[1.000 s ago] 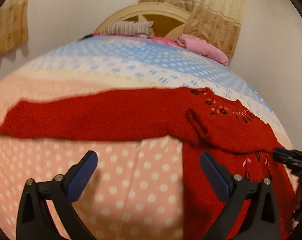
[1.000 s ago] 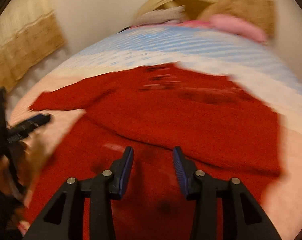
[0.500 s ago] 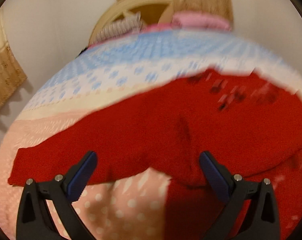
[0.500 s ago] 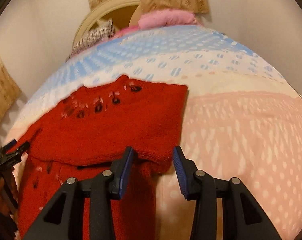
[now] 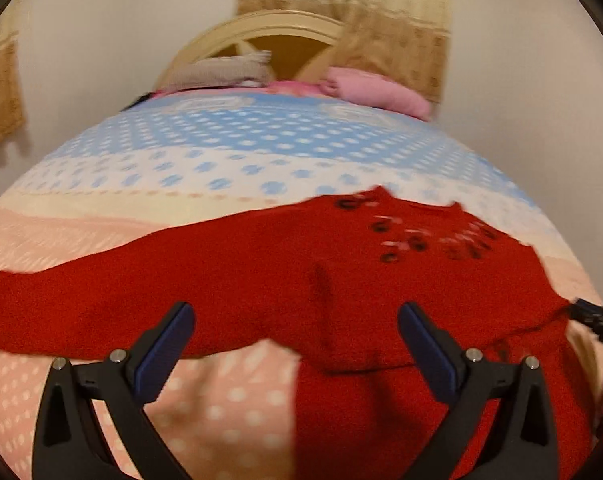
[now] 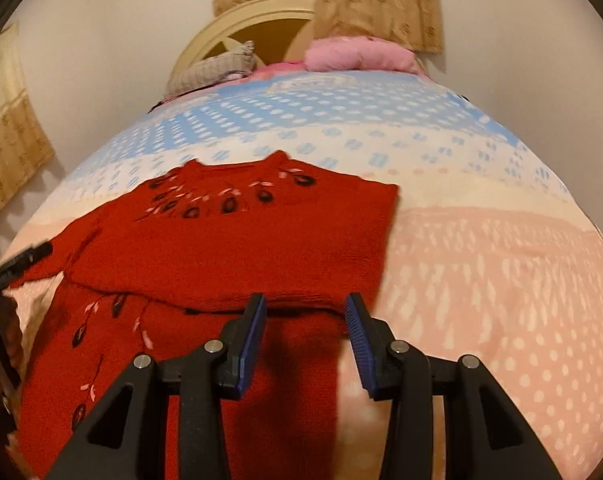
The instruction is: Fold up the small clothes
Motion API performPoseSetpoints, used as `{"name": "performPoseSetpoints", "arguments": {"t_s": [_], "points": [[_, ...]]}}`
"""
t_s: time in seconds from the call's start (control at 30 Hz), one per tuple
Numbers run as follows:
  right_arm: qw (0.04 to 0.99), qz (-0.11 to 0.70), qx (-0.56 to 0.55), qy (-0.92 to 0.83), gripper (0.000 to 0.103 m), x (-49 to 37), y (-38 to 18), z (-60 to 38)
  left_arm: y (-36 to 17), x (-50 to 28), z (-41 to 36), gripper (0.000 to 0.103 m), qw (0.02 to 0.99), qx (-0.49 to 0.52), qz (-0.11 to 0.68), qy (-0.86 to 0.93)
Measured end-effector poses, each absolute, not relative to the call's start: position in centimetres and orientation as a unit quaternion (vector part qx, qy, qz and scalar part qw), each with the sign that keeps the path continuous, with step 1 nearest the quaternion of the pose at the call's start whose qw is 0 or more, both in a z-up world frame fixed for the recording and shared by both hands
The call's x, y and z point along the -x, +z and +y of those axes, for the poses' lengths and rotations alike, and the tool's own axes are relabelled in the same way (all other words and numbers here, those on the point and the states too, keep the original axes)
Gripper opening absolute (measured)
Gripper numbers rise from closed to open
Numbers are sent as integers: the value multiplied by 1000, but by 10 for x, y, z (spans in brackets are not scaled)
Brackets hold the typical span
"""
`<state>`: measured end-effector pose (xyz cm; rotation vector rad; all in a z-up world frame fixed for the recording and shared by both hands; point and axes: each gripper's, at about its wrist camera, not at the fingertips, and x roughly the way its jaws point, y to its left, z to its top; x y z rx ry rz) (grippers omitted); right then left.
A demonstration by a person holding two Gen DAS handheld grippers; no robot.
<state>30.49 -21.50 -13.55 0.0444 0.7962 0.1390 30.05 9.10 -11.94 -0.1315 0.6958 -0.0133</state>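
A red knitted sweater (image 5: 261, 280) with dark embroidered flowers lies on the bed. In the left wrist view its left sleeve stretches out flat to the left and the folded upper part lies across the body. My left gripper (image 5: 295, 328) is wide open and empty, just above the sleeve's near edge. In the right wrist view the sweater (image 6: 241, 248) has its right side folded in, with a straight folded edge across the body. My right gripper (image 6: 305, 316) is open and empty, right at that folded edge.
The bed sheet (image 6: 481, 280) is pink, cream and blue with dots. At the headboard (image 5: 269, 32) lie a grey folded cloth (image 5: 221, 70) and a pink pillow (image 5: 377, 94). Curtains hang behind. The other gripper's tip shows at the right edge (image 5: 597, 320) and the left edge (image 6: 17, 268).
The right gripper has swung to the sweater's right side and come in to the folded edge. The left view has shifted right over the sleeve. Both stay open.
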Motion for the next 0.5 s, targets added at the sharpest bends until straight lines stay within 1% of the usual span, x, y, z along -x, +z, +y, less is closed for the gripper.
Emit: {"name": "performPoseSetpoints", "arguments": {"t_s": [0.03, 0.07, 0.1, 0.13, 0.2, 0.23, 0.27, 0.3, 0.33, 0.37, 0.5], "points": [[919, 387, -15, 71, 42, -305, -138, -210, -120, -306, 86, 102, 937, 61, 343, -10], [918, 391, -10, 72, 42, -305, -143, -205, -121, -310, 84, 97, 937, 58, 343, -12], [917, 393, -7, 69, 42, -305, -148, -202, -124, -317, 79, 89, 935, 51, 350, -18], [917, 394, -7, 66, 42, -304, -150, -201, -126, -322, 78, 84, 932, 51, 357, -23], [916, 396, -8, 62, 43, -302, -155, -199, -137, -336, 77, 61, 921, 61, 383, -39], [916, 396, -7, 60, 44, -301, -156, -198, -144, -339, 77, 56, 914, 70, 397, -44], [916, 396, -6, 59, 47, -301, -157, -197, -152, -344, 77, 40, 906, 77, 413, -45], [916, 396, -7, 59, 53, -301, -158, -198, -157, -344, 78, 20, 901, 83, 423, -46], [916, 397, -9, 58, 57, -301, -159, -199, -158, -341, 78, 13, 901, 89, 423, -47], [915, 399, -12, 55, 57, -302, -160, -200, -156, -338, 79, 8, 903, 93, 415, -50], [915, 400, -26, 54, 57, -302, -160, -205, -135, -310, 81, 7, 925, 96, 364, -53]]}}
